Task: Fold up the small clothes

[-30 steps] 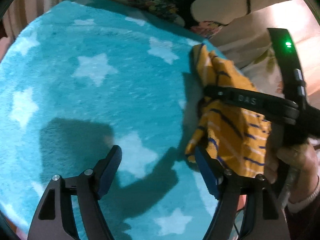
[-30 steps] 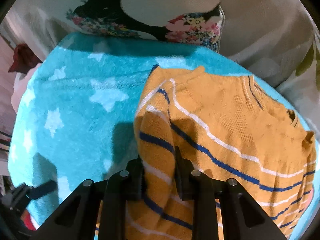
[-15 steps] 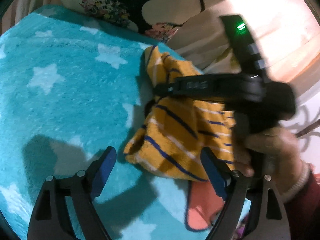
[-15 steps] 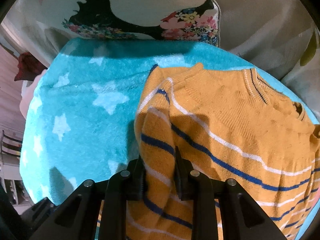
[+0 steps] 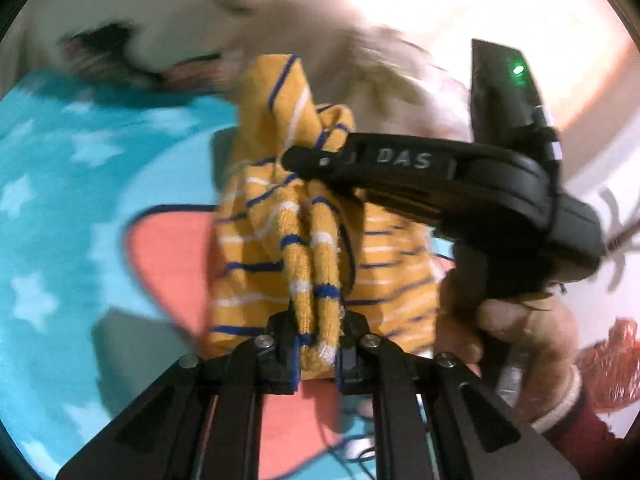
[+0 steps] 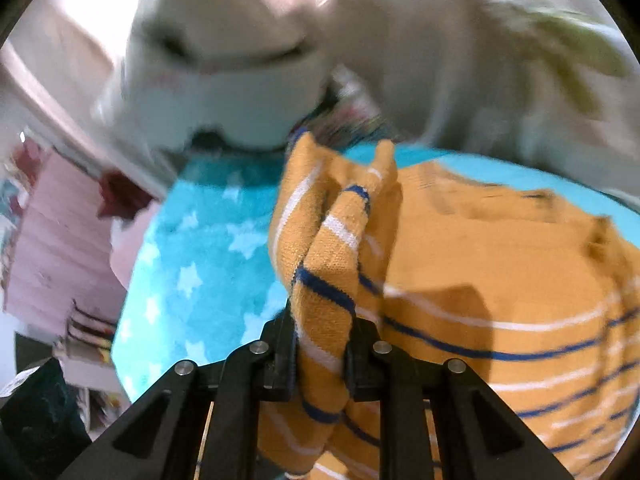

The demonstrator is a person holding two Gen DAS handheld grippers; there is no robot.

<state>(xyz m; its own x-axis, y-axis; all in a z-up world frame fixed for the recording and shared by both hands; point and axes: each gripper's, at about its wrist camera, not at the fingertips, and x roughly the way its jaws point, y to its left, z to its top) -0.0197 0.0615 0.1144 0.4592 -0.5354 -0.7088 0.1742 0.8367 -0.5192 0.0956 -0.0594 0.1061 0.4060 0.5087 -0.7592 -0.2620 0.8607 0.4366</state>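
A small mustard-yellow sweater (image 5: 304,248) with blue and white stripes hangs bunched above a turquoise star-pattern blanket (image 5: 60,200). My left gripper (image 5: 318,354) is shut on a folded edge of the sweater. My right gripper (image 6: 322,354) is shut on another bunched edge of the sweater (image 6: 500,264). In the left wrist view the right gripper (image 5: 304,158) reaches in from the right and pinches the cloth higher up. Both views are blurred by motion.
A coral patch (image 5: 168,256) shows on the blanket under the sweater. White floral pillows (image 6: 240,92) lie behind the blanket. A hand (image 5: 516,320) holds the right gripper's handle. Pink furniture (image 6: 52,248) stands beyond the blanket's left edge.
My left gripper has closed on the sweater's edge; it was open before. Both grippers have lifted the sweater off the blanket. The right gripper has kept its grip.
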